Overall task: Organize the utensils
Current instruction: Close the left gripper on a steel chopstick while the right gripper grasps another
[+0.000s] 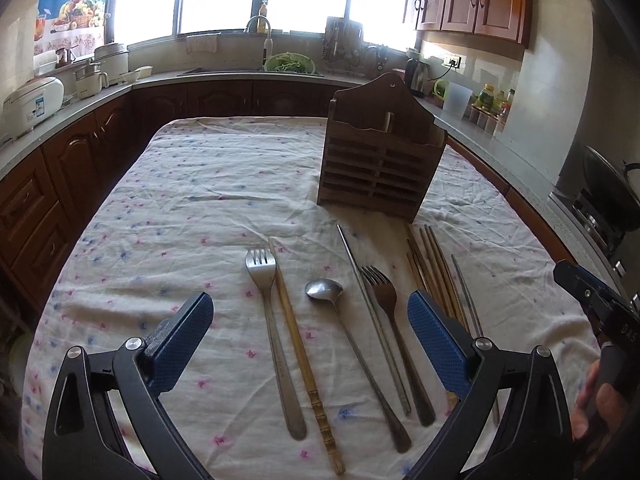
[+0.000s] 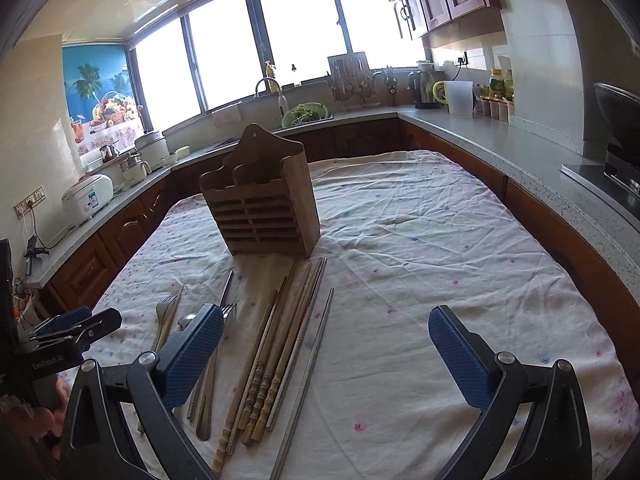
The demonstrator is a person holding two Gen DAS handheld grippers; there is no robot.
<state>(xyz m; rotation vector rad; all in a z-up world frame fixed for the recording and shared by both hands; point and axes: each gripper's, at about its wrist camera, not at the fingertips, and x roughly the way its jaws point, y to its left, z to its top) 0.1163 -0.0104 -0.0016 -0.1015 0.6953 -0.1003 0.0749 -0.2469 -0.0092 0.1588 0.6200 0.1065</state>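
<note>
A brown wooden utensil holder [image 1: 380, 148] [image 2: 262, 204] stands upright on the flowered tablecloth [image 1: 192, 200]. In front of it lie a fork [image 1: 268, 320], a bamboo chopstick [image 1: 300, 356], a spoon [image 1: 340, 328], a metal chopstick [image 1: 368, 308], a second fork [image 1: 392, 320] and a bunch of wooden chopsticks [image 2: 276, 352] with a metal chopstick [image 2: 308, 376] beside them. My left gripper [image 1: 310, 316] hovers open above the forks and spoon. Over the cloth just right of the chopsticks, my right gripper [image 2: 326, 330] is open and holds nothing.
Counters with dark wood cabinets ring the table. A rice cooker [image 1: 34, 102] and pots stand on the left counter, a sink with a green colander [image 1: 290, 62] at the back, a kettle [image 2: 422, 88] and bottles at the right, a wok [image 1: 612, 188] on the stove.
</note>
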